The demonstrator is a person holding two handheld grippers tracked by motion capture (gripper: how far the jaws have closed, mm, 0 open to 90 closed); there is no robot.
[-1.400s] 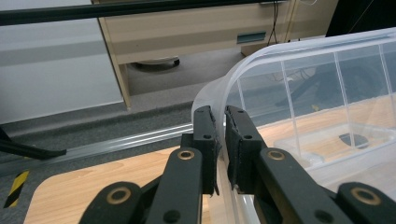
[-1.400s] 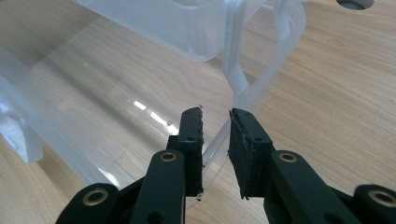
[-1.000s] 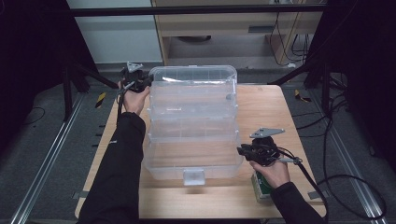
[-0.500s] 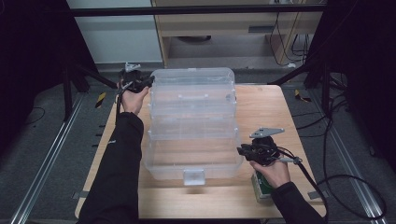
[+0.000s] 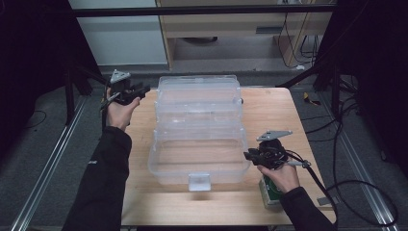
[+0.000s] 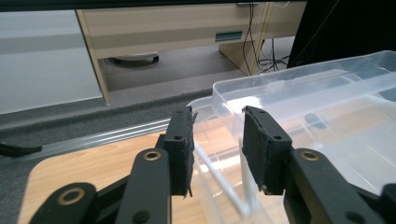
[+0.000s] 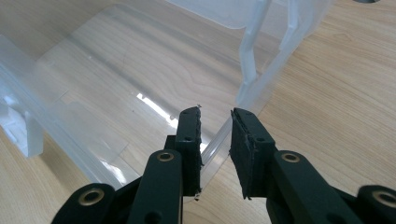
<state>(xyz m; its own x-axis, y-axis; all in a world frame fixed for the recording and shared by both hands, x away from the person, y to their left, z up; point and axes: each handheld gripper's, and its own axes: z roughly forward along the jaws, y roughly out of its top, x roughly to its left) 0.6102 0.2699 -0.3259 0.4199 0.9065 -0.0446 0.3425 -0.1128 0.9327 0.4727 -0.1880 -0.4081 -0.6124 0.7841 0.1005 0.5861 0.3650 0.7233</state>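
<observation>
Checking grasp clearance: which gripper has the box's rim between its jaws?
The right gripper: its open jaws straddle the clear box's near right rim. The left gripper sits open beside the far left corner.

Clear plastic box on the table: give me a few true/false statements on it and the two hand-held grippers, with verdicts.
1. The clear plastic box stands on a wooden table. True.
2. The box is full of tools. False: its compartments look empty.
3. The left hand-held gripper is at the box's far left corner. True.
4. The right hand-held gripper is shut tight. False: its jaws stand apart, astride the box's near right rim.
5. A green packet lies under the right hand. True.
</observation>
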